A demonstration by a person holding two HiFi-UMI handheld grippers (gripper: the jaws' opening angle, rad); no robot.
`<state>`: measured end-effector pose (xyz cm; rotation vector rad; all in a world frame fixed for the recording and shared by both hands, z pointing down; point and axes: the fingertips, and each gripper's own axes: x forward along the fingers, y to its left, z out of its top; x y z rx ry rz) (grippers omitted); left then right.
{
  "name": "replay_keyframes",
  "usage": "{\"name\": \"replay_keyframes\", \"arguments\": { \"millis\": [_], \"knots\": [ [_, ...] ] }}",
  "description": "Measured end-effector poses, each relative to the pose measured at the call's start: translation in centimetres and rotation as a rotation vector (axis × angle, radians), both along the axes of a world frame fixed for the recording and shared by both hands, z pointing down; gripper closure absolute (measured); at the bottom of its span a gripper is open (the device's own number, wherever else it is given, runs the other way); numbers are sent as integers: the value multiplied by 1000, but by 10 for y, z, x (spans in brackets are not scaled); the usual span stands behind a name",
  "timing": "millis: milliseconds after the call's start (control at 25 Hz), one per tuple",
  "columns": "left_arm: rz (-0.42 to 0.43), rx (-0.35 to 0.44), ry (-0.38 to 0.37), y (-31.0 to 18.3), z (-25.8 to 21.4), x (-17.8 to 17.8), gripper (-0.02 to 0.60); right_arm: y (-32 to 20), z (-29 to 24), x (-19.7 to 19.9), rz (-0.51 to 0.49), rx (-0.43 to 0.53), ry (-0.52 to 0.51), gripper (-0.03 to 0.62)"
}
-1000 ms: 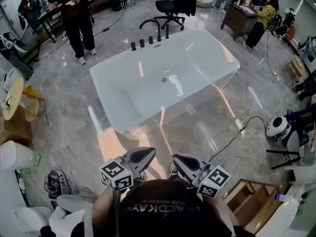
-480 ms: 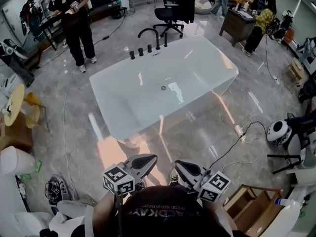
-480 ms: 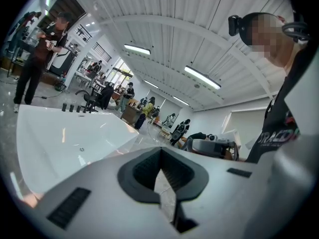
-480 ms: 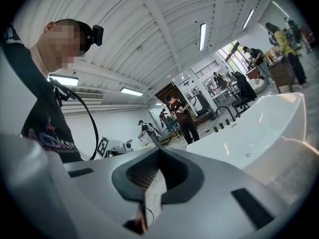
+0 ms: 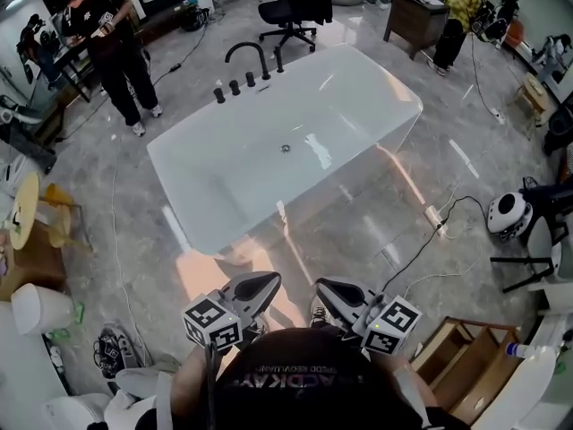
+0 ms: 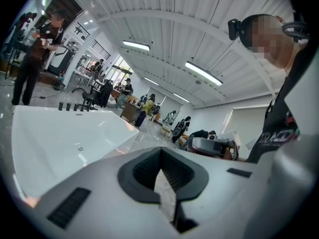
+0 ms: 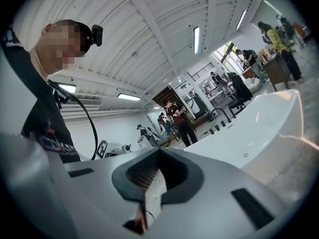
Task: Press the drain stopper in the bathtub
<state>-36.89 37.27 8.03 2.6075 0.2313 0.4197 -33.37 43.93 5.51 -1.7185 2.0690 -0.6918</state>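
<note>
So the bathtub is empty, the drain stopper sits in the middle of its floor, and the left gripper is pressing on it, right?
Not quite. The left gripper is not on the drain stopper: the head view shows it held close to the person's body, over the floor outside the bathtub, beside the right gripper. The rest stands: the bathtub is empty and the stopper sits mid-floor.

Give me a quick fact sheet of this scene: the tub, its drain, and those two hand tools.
Bathtub: white, freestanding, on a grey floor.
Drain stopper: small round metal piece on the tub's bottom, nothing touching it.
Left gripper: shut, holding nothing, short of the tub.
Right gripper: shut, holding nothing, beside the left.
Faucet: black, at the far rim.
</note>
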Motion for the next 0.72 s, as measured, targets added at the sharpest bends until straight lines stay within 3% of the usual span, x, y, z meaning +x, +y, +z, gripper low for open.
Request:
{"name": "replay_keyframes", "arguments": {
  "millis": [120,480,720],
  "knots": [
    [13,18,-21,6,3,14,572,6,2,17,-4,2,-16,578],
    [-63,-7,-47,25,8,64,572,25,10,72,-56,-11,-46,579],
    [-48,20,-49,31,5,85,572,36,5,106,-31,5,-61,577]
  ]
}}
